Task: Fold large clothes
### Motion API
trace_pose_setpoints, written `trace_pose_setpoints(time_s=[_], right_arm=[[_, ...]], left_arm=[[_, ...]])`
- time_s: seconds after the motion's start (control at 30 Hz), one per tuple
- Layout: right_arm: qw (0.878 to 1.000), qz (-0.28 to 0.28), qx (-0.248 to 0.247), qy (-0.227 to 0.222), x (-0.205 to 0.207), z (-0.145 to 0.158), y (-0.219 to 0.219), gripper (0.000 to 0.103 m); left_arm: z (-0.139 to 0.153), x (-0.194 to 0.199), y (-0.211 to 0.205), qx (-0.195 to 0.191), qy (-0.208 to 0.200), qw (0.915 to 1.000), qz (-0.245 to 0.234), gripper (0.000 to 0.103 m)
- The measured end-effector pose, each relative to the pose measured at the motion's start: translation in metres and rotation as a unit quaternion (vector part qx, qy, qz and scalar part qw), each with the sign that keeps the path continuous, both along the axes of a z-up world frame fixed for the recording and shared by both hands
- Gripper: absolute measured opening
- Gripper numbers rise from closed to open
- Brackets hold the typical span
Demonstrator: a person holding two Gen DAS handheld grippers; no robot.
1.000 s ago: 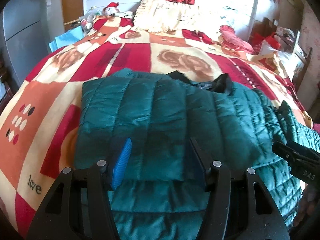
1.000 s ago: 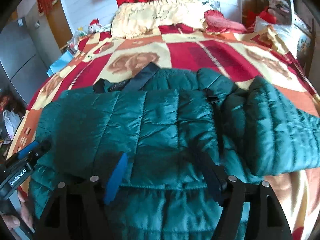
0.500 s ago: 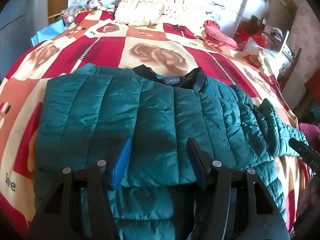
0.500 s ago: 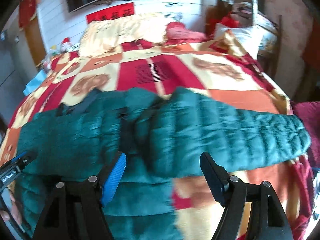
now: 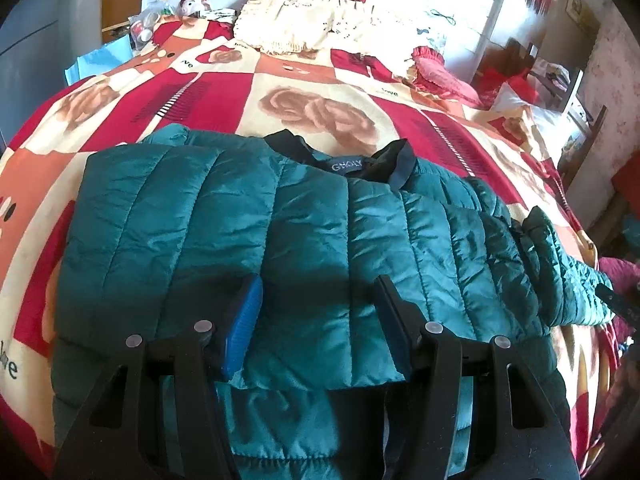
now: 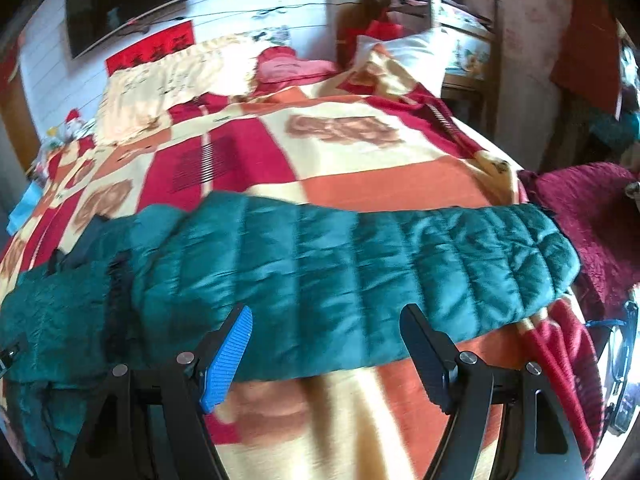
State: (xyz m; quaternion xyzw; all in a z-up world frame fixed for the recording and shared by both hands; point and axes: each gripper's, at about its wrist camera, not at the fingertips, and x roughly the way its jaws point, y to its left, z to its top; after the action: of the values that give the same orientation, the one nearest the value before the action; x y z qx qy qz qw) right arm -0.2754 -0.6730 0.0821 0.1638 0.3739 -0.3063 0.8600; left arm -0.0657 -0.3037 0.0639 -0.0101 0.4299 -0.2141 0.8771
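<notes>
A teal quilted jacket (image 5: 248,216) lies spread on the bed, its black collar (image 5: 396,164) at the far side. My left gripper (image 5: 318,288) hovers open over the lower middle of the jacket body, above the edge of a folded layer, and pinches nothing. One sleeve (image 6: 360,264) stretches straight out toward the right edge of the bed. My right gripper (image 6: 326,320) stands open just over the near edge of that sleeve, its blue pad (image 6: 228,356) and black pad clear of the cloth. The jacket body (image 6: 56,312) fills the left of the right wrist view.
A patchwork quilt (image 5: 320,80) in red, orange and cream covers the bed. A cream pillow cover (image 5: 304,28) and a red cushion (image 5: 436,72) lie at the head. Maroon cloth (image 6: 592,216) hangs off the right edge, with wooden furniture (image 6: 472,64) behind.
My right gripper has swung right, from over the jacket body to over the outstretched sleeve. The left gripper shifted slightly right over the jacket and stays open; the collar label now shows.
</notes>
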Motion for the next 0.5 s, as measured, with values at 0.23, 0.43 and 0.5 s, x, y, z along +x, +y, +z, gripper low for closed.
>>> trace_pose_setpoints(time_s=[0.23,0.43,0.5], right_arm=[[0.996,-0.086,-0.007,-0.001,-0.036,-0.003,-0.062,0.074],[0.981,-0.188,0.035,-0.023,-0.081,-0.013,-0.112,0.074],[0.978,-0.203,0.049,-0.026,-0.093,-0.017,-0.12,0.074]], left_arm=[[-0.007,0.0,-0.002,0.005,0.0,1.0,0.0,0.057],[-0.009,0.0,0.0,-0.009,0.006,0.9999,0.001,0.058],[-0.01,0.0,0.001,-0.011,0.006,0.9999,0.001,0.058]])
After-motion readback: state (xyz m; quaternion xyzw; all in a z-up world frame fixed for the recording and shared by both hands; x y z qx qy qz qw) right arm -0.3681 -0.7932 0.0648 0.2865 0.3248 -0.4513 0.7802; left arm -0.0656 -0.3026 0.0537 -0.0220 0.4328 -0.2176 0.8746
